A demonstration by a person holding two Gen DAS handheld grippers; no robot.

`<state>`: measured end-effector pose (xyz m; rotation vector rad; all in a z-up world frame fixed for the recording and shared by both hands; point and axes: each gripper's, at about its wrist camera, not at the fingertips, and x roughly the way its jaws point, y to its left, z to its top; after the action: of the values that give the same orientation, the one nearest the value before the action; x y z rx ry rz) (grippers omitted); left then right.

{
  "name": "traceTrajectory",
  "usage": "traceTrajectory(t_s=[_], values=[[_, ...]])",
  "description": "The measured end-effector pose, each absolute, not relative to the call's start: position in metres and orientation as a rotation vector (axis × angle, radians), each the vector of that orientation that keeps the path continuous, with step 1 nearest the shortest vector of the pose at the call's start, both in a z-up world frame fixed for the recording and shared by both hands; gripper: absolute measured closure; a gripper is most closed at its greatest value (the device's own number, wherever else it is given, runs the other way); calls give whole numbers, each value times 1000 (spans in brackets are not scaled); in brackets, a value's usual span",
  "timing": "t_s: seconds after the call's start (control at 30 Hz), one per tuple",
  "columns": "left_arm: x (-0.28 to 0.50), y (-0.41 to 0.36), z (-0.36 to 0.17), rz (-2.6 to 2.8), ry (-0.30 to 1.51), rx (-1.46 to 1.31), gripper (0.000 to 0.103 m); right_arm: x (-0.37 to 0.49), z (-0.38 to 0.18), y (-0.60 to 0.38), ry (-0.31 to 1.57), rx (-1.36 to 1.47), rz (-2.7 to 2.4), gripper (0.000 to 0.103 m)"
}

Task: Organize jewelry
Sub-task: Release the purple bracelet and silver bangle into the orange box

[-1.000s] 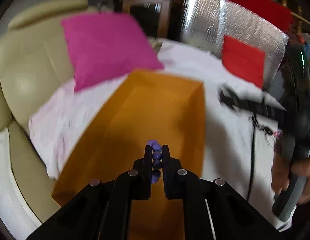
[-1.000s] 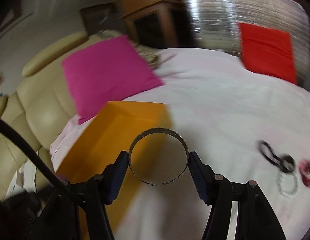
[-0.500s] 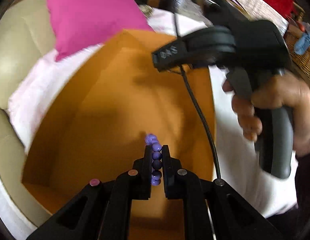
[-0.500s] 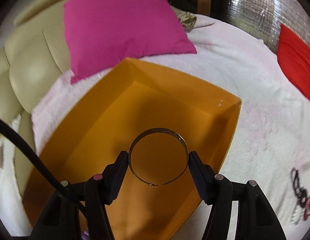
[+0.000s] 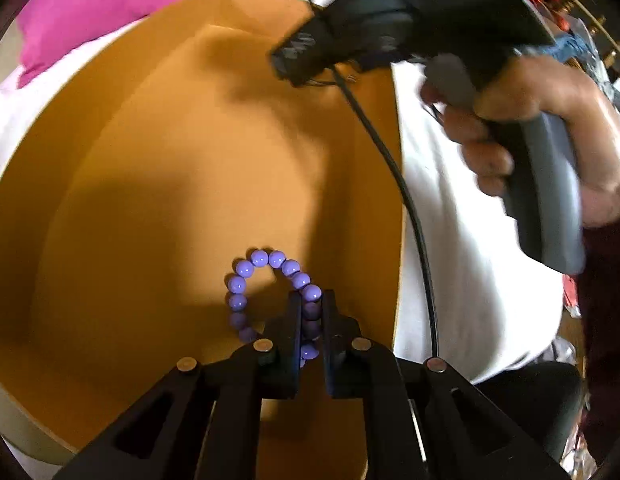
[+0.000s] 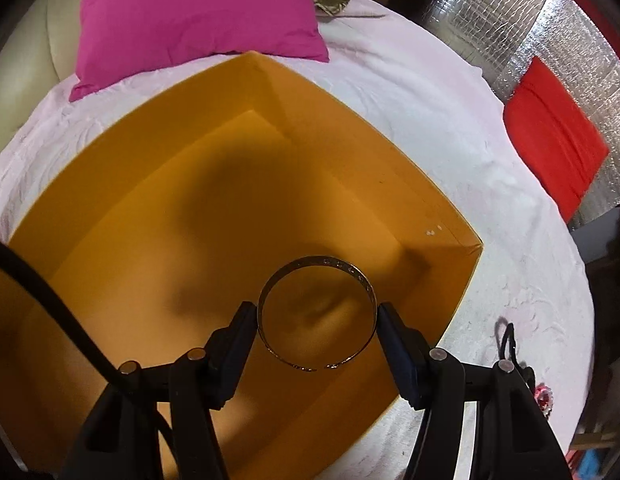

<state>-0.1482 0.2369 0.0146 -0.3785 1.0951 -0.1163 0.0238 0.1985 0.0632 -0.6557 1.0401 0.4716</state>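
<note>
Two grippers over one open orange cardboard box [image 6: 122, 216], which sits on a white cloth-covered surface [image 6: 409, 92].

Surface and room: magenta square cushion [image 6: 198, 12] lying at the box's far edge; cream padded seat back [image 6: 26, 52] behind it; red cloth [image 6: 553, 152] against a silver quilted foil panel [image 6: 505, 28] at the right. Small dark and red trinkets [image 6: 525, 368] lie on the cloth just outside the box's right wall, too blurred to identify.

Left gripper [image 5: 311, 308]: jaws pressed together on a string of round purple beads [image 5: 246, 276]; the free loop hangs low inside the box, whether touching the floor cannot be told.

Right gripper [image 6: 317, 320]: jaws set wide, pads clamped on either side of a thin gold metal bangle [image 6: 361, 276], held above the box's interior near its right corner.

Partly hidden: from the left wrist view the right gripper's black body, cable and the hand [image 5: 549, 136] on its grey handle cover the box's far right corner. Beads between the left jaws are in shadow. Box near edge is cut off by both gripper bodies.
</note>
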Motion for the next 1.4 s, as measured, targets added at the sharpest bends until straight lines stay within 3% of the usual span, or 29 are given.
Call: traceTrajectory(t_s=[0.2,0.3,0.47,0.6,0.73,0.87,1.13,1.23,1.4], values=[[-144,261,16,5,1120,-359,91,14,62,197,998,-696,511,36],[-149,268,28,82,1108,-326,60,6,85,177,931,-599,561,31],[-150,260,77,193,981,-242,48,-4,139,91,800,-343,616,28],[-141,222,121,228,847,-164,37,8,148,-12,809,-115,542,28],[-113,169,140,179,747,-119,37,24,130,-123,855,153,425,38],[-75,113,133,116,733,-76,37,51,101,-216,945,399,321,59],[-33,55,94,26,760,-124,38,87,66,-283,1025,668,369,62],[-28,36,75,-28,796,-100,48,99,53,-278,1061,687,380,62],[-9,20,59,-109,891,-112,49,114,44,-270,1065,709,372,62]])
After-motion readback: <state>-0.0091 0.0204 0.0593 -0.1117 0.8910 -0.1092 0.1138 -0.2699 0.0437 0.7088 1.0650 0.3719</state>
